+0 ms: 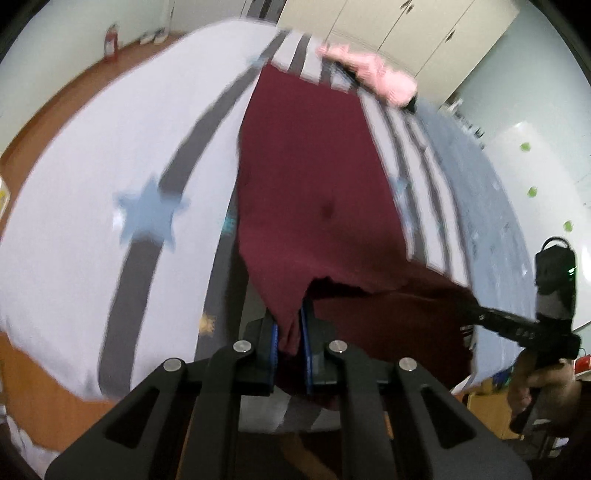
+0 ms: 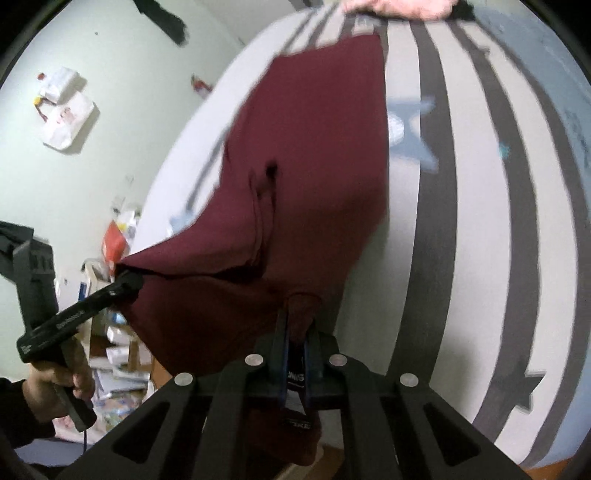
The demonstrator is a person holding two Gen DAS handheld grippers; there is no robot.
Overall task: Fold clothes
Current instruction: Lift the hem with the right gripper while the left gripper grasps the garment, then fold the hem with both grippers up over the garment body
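A maroon garment (image 1: pixel 314 177) hangs stretched between my two grippers above the bed, its far end draped on the striped bedcover (image 1: pixel 92 155). My left gripper (image 1: pixel 290 328) is shut on one corner of the garment. My right gripper (image 2: pixel 297 332) is shut on the other corner of the garment (image 2: pixel 314 166). The right gripper also shows at the right of the left wrist view (image 1: pixel 476 306), pinching the cloth. The left gripper shows at the left of the right wrist view (image 2: pixel 127 280), also pinching the cloth.
A pink garment (image 1: pixel 373 74) lies at the far end of the bed. White wardrobe doors (image 1: pixel 406 26) stand beyond it. Wooden floor (image 1: pixel 44 107) runs along the left side. Clutter and bags (image 2: pixel 118 350) lie on the floor beside the bed.
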